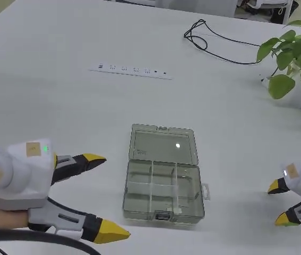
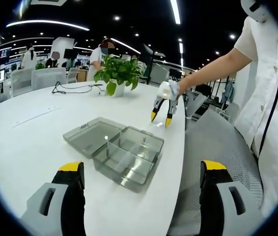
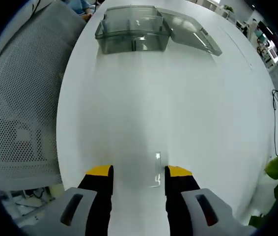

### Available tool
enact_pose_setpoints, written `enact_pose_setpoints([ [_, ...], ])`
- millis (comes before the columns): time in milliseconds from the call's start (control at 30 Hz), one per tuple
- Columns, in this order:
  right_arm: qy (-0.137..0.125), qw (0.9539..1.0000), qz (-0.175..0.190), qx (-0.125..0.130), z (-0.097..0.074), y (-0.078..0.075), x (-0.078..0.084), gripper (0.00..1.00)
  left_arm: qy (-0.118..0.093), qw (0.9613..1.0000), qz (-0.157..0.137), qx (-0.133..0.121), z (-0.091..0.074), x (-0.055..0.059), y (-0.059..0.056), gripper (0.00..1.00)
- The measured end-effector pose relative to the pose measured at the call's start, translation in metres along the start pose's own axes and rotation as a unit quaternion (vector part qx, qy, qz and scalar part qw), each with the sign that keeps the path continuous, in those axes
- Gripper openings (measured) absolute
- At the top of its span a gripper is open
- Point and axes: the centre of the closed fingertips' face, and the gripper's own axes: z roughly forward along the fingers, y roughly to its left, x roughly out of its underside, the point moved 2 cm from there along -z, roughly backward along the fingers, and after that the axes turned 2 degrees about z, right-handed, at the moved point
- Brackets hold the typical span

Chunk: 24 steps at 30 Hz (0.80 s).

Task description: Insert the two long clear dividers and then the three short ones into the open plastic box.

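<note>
Clear short divider point(image 3: 157, 169) is lying flat on the white table point(image 3: 129, 108), between the right gripper point(image 3: 139, 170) tips and nearer one jaw. Those jaws are standing apart and gripping nothing; I can't tell if either is touching it. The left gripper point(image 1: 101, 194) is hovering just beside the open plastic box point(image 1: 164, 183), jaws also spread wide, nothing in them. The box is sitting mid-table with its lid point(image 1: 164, 143) folded back, well apart from that divider. Some dividers are looking seated inside already, can't count them reliably.

I'm reading this as the pick of a short one. The piece is thin, flat and near invisible, so it's likely skating away if nudged. Tips should be coming down straddling its narrow width, closing slowly, lifting only once it's pinched square. For the insert, the left gripper should be bracing the box wall while the divider is going in upright, lined up with its slots.
</note>
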Motion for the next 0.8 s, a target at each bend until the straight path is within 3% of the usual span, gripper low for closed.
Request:
enact_pose_setpoints([
  [100,-0.001,1.0,0.0,0.002,0.0,0.0,0.0,0.34,0.0,1.0,0.001,0.001,0.0,0.0,-0.001,1.0],
  [567,-0.002,0.9999,0.009,0.013,-0.001,0.002,-0.001,0.33,0.002,1.0,0.005,0.005,-0.001,0.0,-0.003,1.0],
  [800,-0.025,0.9992,0.013,0.03,-0.016,0.003,-0.018,0.33,0.0,1.0,0.007,0.004,-0.002,-0.002,-0.001,1.0],
])
